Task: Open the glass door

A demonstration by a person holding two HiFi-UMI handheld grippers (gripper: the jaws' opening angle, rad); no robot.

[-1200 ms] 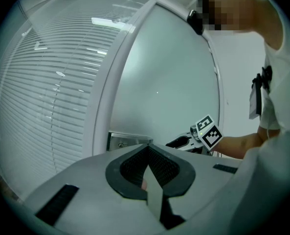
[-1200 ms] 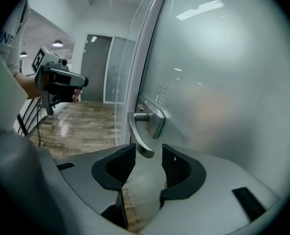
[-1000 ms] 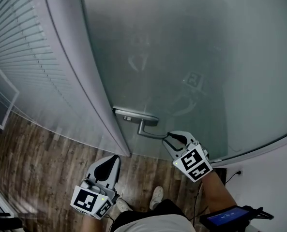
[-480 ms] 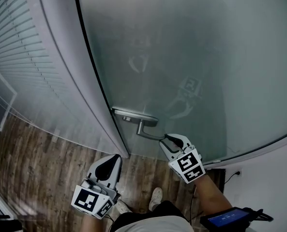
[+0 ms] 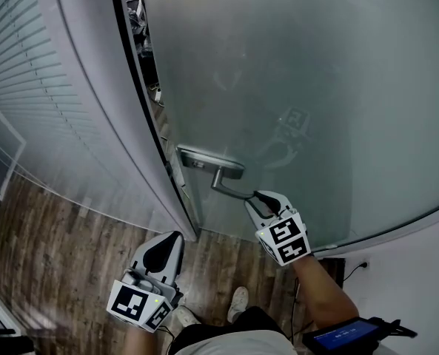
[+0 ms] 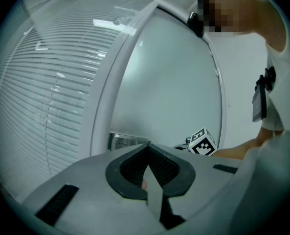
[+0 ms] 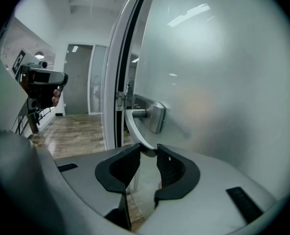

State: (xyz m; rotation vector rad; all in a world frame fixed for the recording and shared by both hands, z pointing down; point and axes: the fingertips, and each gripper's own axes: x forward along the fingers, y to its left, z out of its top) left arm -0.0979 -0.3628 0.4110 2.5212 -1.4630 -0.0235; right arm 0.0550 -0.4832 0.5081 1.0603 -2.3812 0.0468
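Though door point(image 5: 293, 87) ajar, lever point(image 5: 230, 191) toward tongs point(image 5: 257, 198)

Slatted blinds point(image 5: 27, 72) left; wood-plank floor point(image 5: 64, 250) below; dark screen device point(image 5: 345, 333) bottom right.

Readable text: none in any view.
Right marker cube point(image 5: 284, 241): on the right gripper point(image 5: 257, 197), at about 5 o'clock in the head view; black-and-white square patterns only, no letters or digits.
Left marker cube point(image 5: 139, 307): on the left gripper point(image 5: 176, 237), at about 7 o'clock; the same kind of square patterns.
Device screen point(image 5: 345, 334): near the bottom edge at 5 o'clock; bluish lines too small to read.
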